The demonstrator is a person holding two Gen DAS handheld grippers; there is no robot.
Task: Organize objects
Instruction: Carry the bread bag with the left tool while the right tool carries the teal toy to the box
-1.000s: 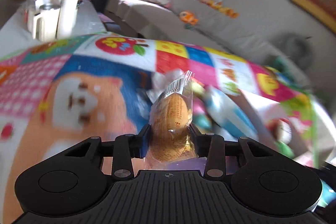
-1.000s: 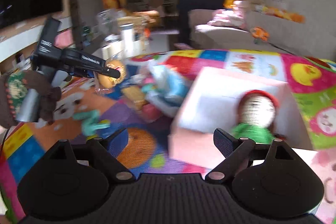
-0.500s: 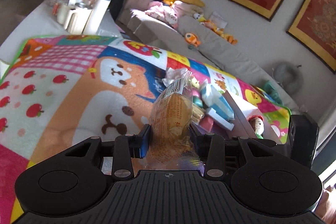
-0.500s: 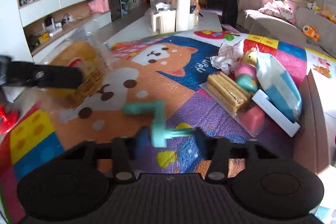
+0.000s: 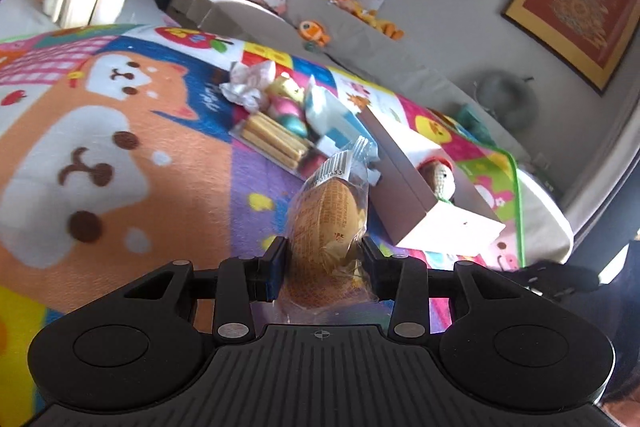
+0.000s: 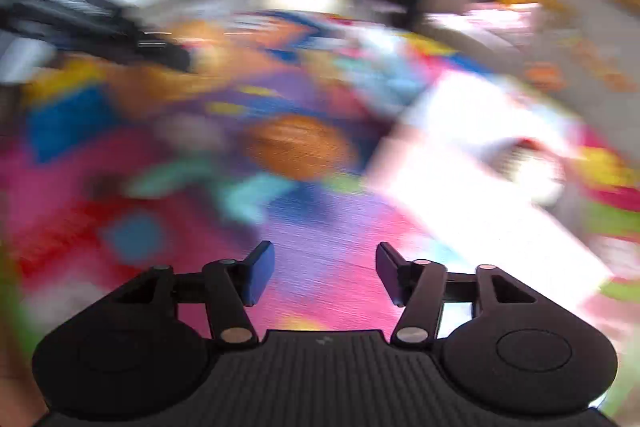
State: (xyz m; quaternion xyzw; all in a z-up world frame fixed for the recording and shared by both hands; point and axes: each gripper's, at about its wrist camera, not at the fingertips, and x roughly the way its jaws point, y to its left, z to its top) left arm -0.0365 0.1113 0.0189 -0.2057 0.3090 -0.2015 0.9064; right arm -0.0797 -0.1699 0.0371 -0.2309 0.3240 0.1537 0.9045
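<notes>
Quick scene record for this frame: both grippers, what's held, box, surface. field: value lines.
left gripper: shut on the clear-wrapped orange snack packet, held above the mat
right gripper: open, nothing between the fingers
right wrist view: heavy motion blur, objects not identifiable
box: white open cardboard box on the mat, a small knitted doll with a red cap inside
pile: tray of biscuit sticks and a blue-and-white packet, beside the box
surface: colourful cartoon play mat

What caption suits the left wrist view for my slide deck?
Left gripper clamps a wrapped snack above the play mat, pile and white box ahead.
</notes>
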